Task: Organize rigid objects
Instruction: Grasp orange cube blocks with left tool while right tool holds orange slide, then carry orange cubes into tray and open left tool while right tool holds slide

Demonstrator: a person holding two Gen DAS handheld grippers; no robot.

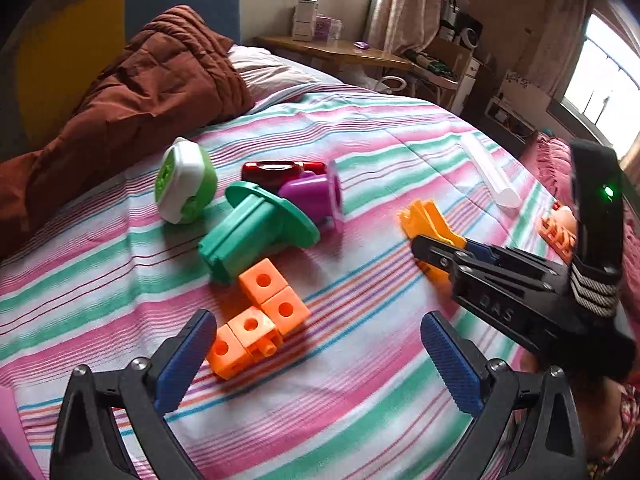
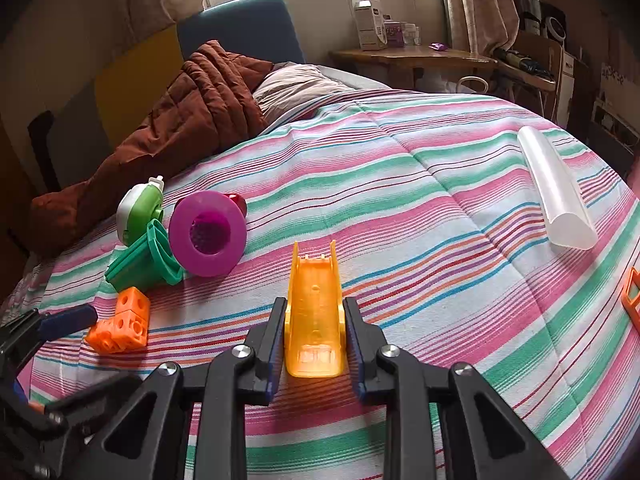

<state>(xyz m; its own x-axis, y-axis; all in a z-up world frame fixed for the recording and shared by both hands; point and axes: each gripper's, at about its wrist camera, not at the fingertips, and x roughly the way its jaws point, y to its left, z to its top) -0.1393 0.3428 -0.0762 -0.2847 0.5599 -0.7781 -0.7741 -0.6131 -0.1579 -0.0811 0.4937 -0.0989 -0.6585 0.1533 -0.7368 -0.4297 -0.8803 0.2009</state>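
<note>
My right gripper (image 2: 314, 312) is shut on a yellow-orange toy slide piece (image 2: 314, 312) and holds it just over the striped bedspread (image 2: 400, 184); it also shows in the left wrist view (image 1: 430, 222). My left gripper (image 1: 316, 340) is open and empty, just above a cluster of orange linking cubes (image 1: 260, 316), which also shows in the right wrist view (image 2: 120, 322). Behind them lie a teal flanged cup (image 1: 252, 232), a purple cup (image 1: 314, 194), a red object (image 1: 280, 170) and a green-and-white toy (image 1: 184, 182).
A white half-round tube (image 2: 556, 192) lies at the right of the bed. An orange frame piece (image 2: 632, 296) sits at the right edge. A brown quilt (image 2: 176, 132) and a pillow (image 2: 296, 84) are bunched at the far left. A wooden desk (image 2: 408, 56) stands behind.
</note>
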